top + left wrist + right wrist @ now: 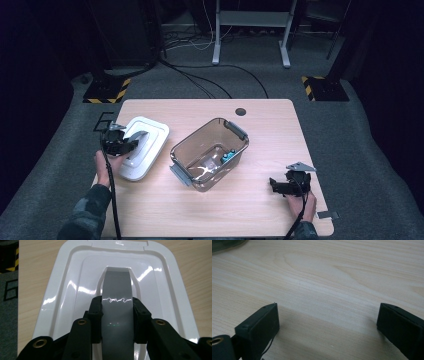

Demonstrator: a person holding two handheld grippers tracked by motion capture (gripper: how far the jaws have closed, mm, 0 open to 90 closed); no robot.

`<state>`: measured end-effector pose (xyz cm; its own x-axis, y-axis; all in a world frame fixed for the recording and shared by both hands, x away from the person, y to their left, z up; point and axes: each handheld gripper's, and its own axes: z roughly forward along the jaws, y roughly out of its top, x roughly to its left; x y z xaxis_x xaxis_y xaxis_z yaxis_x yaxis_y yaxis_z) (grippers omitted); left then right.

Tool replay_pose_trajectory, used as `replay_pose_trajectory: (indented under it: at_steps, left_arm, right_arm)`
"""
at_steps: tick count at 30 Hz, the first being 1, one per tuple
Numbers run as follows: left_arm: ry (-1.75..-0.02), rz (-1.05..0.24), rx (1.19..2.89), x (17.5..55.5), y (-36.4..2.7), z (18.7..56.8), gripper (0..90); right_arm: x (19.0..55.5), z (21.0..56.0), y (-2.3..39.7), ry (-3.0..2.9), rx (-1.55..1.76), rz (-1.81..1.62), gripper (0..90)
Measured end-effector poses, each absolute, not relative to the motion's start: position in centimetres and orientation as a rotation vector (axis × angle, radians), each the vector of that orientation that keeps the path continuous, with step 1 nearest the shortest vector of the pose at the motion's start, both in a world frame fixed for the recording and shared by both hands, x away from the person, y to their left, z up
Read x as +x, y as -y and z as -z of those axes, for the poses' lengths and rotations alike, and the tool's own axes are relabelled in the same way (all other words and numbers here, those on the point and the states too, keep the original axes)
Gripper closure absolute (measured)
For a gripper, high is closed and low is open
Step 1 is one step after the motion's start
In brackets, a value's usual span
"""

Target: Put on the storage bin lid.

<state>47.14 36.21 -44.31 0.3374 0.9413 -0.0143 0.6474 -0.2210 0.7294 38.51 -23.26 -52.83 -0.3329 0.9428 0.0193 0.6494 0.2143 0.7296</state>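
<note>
My left gripper (pixel 117 315) has its jaws clamped across the grey handle (pixel 117 287) of the white lid (pixel 145 147), which runs straight ahead, with the open clear bin (pixel 210 152) just beyond, while my right gripper (pixel 287 186) rests wide and empty.

White lid (pixel 160 285), grey handle (pixel 117 315), table's left side.

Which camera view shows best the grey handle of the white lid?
The left gripper view: the grey handle is close, clamped by the left gripper. The high view shows it small.
</note>
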Motion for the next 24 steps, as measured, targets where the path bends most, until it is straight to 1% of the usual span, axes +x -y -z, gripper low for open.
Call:
replay_pose_trajectory:
  at_steps: [15,24]
  left_arm:
    - [-1.266,-0.631,1.979,46.0,-35.2,39.7,67.1]
    - [-1.219,-0.63,1.986,45.9,-34.3,38.2,67.1]
  right_arm:
    - [38.5,52.8,23.1,-2.064,1.467,-0.895,3.9]
    - [38.5,52.8,23.1,-2.066,1.466,-0.897,4.0]
